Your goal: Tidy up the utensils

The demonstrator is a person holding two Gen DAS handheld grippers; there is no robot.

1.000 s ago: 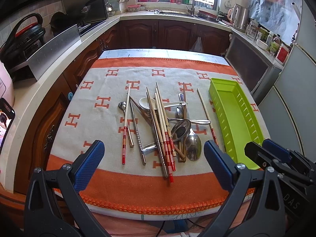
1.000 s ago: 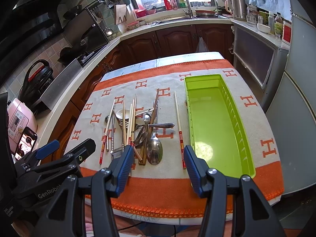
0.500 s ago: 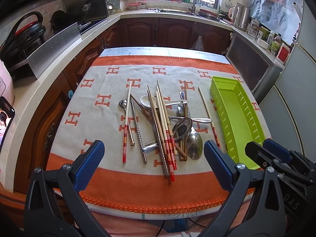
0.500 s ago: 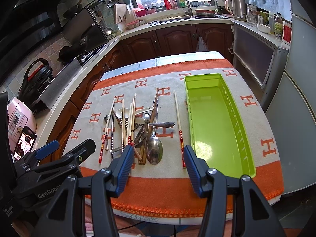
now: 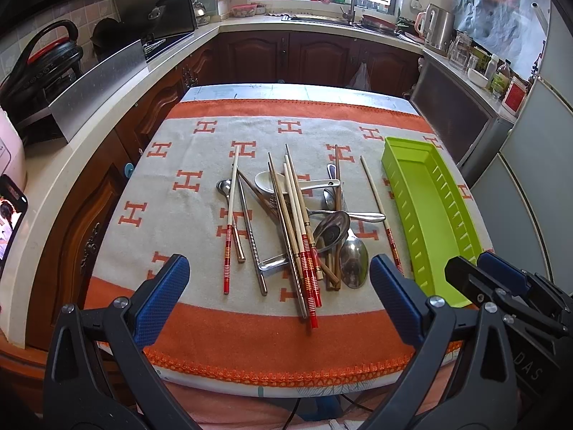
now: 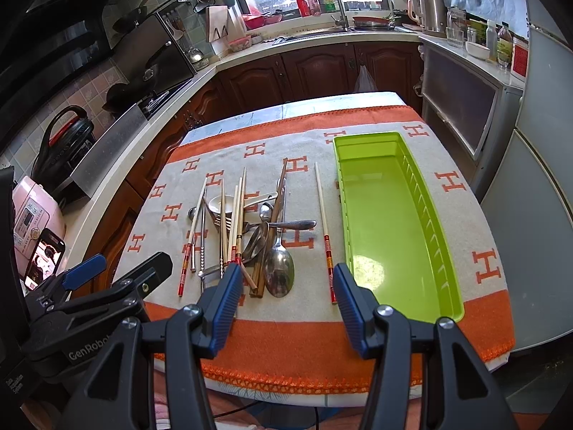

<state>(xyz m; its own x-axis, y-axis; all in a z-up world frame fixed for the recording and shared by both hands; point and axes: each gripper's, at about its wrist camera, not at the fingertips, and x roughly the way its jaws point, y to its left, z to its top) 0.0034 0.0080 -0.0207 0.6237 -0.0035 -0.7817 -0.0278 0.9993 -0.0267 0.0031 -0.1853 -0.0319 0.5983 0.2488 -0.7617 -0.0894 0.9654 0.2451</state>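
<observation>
Starting with the biggest thing, the orange-and-cream cloth with H marks (image 6: 462, 182) covers the table, and on it lies one long lime-green plastic tray (image 6: 444, 251), holding nothing that I can see. I judge I am at the very beginning: nothing is sorted, and both my tongs hang over the near edge of the cloth. My left gripper (image 5: 279, 301) stands wide apart and grips nothing; my right gripper (image 6: 286, 297) is parted too, less widely, and also grips nothing. Left of the tray sits the jumbled heap of utensils (image 5: 304, 222). The single pale chopstick with a red banded end (image 6: 324, 229) lies alone just beside the tray, between it and the heap, so I would take that first with my right tongs, pinching near its red end and lifting it clear into the tray. Counting the rest is rough, since they overlap: a large steel spoon (image 6: 279, 272) nearest me, one white ceramic soup spoon (image 5: 272, 181) at the far side of the heap from me, perhaps four metal spoons in all, about seven pale chopsticks, some dark wooden ones and a couple of metal ones; exact pairs I cannot tell.
</observation>
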